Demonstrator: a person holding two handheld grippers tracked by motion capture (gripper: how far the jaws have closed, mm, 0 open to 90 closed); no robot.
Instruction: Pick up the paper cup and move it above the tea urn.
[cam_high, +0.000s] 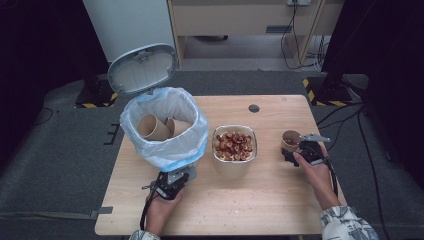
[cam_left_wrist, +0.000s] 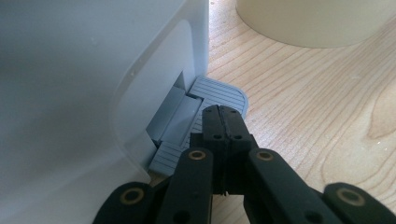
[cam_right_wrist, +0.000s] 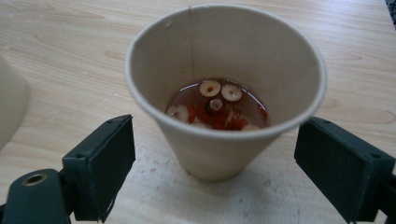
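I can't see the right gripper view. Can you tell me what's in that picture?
A paper cup stands upright on a wooden table, with reddish liquid and sliced red fruit pieces at its bottom. The right claw is open, one black jaw on each side of the cup, not touching it.

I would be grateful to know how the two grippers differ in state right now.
The left gripper has its jaws shut together, tips on the grey ribbed pedal of the white bin; the right gripper has its jaws wide open either side of the tan paper cup, clear of it. Both have black jaws and sit low at the wooden table.
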